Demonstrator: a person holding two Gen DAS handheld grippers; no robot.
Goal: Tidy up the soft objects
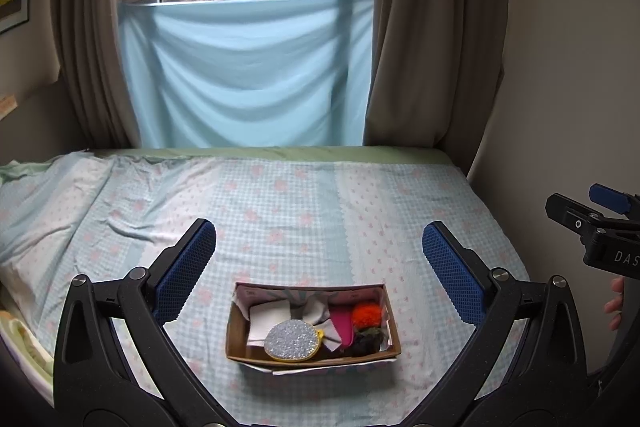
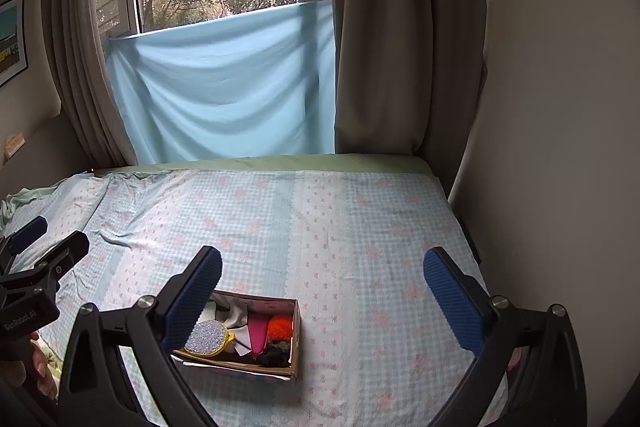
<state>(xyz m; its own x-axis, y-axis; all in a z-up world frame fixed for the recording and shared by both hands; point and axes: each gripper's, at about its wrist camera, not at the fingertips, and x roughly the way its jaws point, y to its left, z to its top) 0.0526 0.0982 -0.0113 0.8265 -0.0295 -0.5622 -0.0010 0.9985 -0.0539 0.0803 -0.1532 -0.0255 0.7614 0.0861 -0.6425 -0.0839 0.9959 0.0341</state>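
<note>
A cardboard box point(image 1: 236, 331) sits on the bed near the front, also in the right wrist view point(image 2: 297, 339). It holds a round silver glitter pad with a yellow rim point(image 1: 291, 340), white cloths point(image 1: 268, 319), a pink item point(image 1: 341, 323), an orange pom-pom point(image 1: 365, 315) and a dark fuzzy item point(image 1: 364, 343). My left gripper point(image 1: 320, 259) is open and empty above the box. My right gripper point(image 2: 322, 287) is open and empty, to the right of the box; its left finger overlaps the box's left end.
The bed point(image 1: 280, 203) has a light blue checked sheet with pink flowers. A wall point(image 2: 560, 107) runs along its right side. Curtains point(image 1: 420, 47) and a blue cloth point(image 1: 248, 71) hang at the window behind. Rumpled bedding point(image 1: 40, 219) lies at left.
</note>
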